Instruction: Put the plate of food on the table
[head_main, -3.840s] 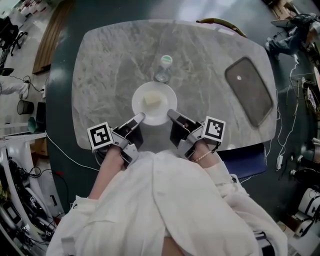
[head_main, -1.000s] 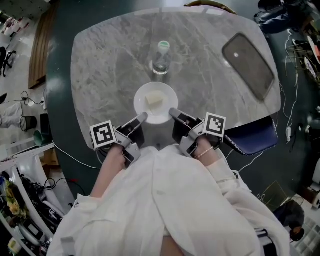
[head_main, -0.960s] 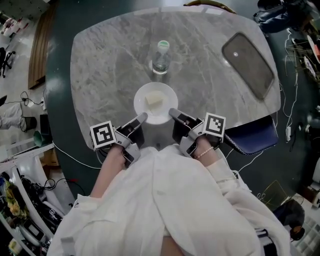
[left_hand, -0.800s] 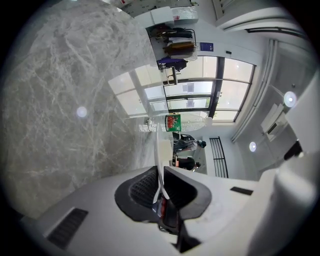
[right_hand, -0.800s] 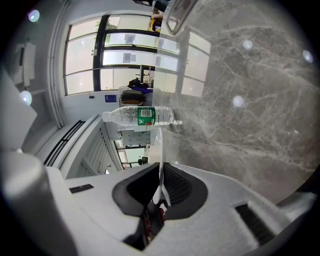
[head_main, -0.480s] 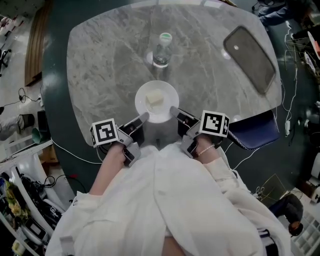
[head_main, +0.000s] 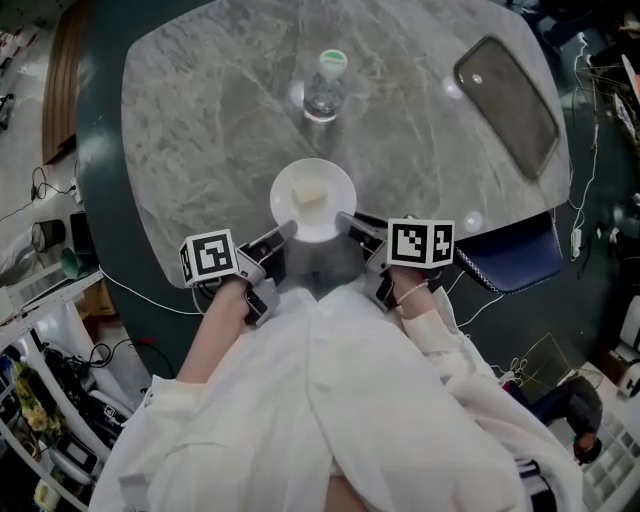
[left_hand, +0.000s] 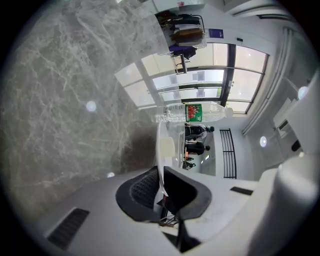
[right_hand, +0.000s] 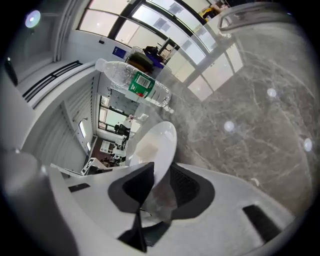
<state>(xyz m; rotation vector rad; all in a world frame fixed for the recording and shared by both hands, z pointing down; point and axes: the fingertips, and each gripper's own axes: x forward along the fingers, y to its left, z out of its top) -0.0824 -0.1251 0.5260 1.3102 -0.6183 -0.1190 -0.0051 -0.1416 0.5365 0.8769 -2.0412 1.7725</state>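
Grey marble-look table (head_main: 200, 120) with rounded corners. A clear water bottle (head_main: 323, 85) stands upright around the middle, toward the far side. A dark flat tray (head_main: 507, 92) lies at the far right corner. The white plate (head_main: 313, 200) with food is over the near edge, can't tell if it's actually touching down.

A water bottle (head_main: 323, 85) stands just beyond the plate (head_main: 338, 205). A dark tray (head_main: 507, 105) takes the counter's (head_main: 190, 140) far right corner; its left half is open marble.

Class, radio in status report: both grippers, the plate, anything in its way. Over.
Left gripper shut on plate rim. Right gripper just opening, rim between jaws. Plate at near edge of table. Bottle beyond, clear.
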